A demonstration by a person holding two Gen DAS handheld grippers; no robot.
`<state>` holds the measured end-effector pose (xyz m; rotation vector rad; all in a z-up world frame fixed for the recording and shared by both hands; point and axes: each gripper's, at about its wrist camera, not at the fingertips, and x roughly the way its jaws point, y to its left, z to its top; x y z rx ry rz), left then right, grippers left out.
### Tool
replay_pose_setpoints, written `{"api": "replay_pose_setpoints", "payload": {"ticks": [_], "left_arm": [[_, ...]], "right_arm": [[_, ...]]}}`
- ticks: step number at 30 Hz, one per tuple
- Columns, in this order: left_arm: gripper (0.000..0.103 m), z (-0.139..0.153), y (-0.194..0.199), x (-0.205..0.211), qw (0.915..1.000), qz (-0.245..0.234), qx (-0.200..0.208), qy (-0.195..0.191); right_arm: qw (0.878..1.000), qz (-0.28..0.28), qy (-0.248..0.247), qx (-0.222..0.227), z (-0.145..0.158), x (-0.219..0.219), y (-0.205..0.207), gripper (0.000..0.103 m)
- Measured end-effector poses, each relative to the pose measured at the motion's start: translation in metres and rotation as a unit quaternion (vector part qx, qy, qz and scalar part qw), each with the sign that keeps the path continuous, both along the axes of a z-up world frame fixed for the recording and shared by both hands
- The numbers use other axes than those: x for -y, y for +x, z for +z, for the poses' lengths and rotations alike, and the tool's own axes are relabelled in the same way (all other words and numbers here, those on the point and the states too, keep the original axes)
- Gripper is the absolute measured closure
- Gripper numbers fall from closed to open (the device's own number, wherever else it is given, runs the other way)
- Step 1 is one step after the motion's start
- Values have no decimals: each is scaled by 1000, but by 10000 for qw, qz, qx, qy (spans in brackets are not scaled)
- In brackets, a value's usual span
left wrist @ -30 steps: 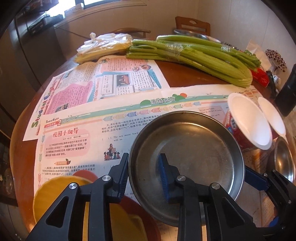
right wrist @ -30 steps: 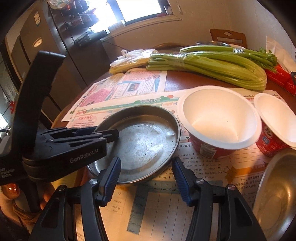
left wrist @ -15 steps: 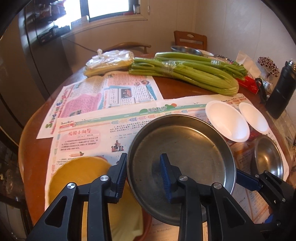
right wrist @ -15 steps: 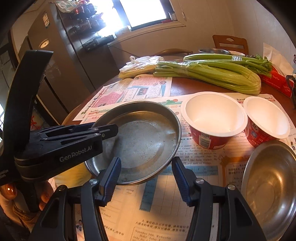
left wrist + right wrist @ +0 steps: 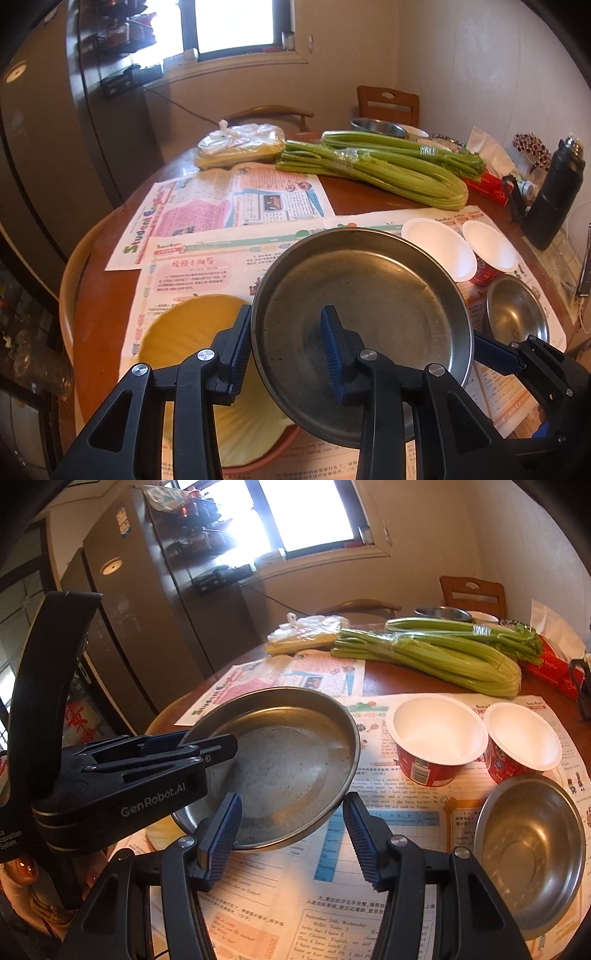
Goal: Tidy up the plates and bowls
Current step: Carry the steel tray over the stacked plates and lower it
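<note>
Steel plate (image 5: 369,291) tilted, held by left claw (image 5: 284,350); right claw (image 5: 291,834) wide

This is a home dining corner beside a kitchen: a round wooden table (image 5: 369,192) spread with children's newspapers (image 5: 236,203) carries bundled celery (image 5: 373,170), a plastic bag of yellow produce (image 5: 240,146), two red paper bowls (image 5: 476,738) and steel dishes (image 5: 532,845). At the far side stand wooden chairs (image 5: 388,105) against a plain wall, with a bright window (image 5: 314,513) above a ledge. A tall refrigerator (image 5: 147,602) with clutter on top rises at the left, and a dark flask (image 5: 554,199) and a red tissue box (image 5: 554,661) sit at the table's right edge.
</note>
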<state>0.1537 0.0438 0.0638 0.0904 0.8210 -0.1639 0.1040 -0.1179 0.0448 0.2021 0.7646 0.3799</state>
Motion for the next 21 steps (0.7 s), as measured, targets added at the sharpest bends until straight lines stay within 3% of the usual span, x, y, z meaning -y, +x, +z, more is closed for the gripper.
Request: {"api": "replay_pose_setpoints", "payload": {"ticks": [15, 21], "left_arm": [[63, 37, -28, -40, 9985, 364, 417, -7], [63, 38, -33, -60, 9976, 551, 418, -32]], "right_arm": [[9983, 479, -64, 327, 28, -36, -10, 46], [9967, 675, -34, 458, 38, -51, -11, 45]]}}
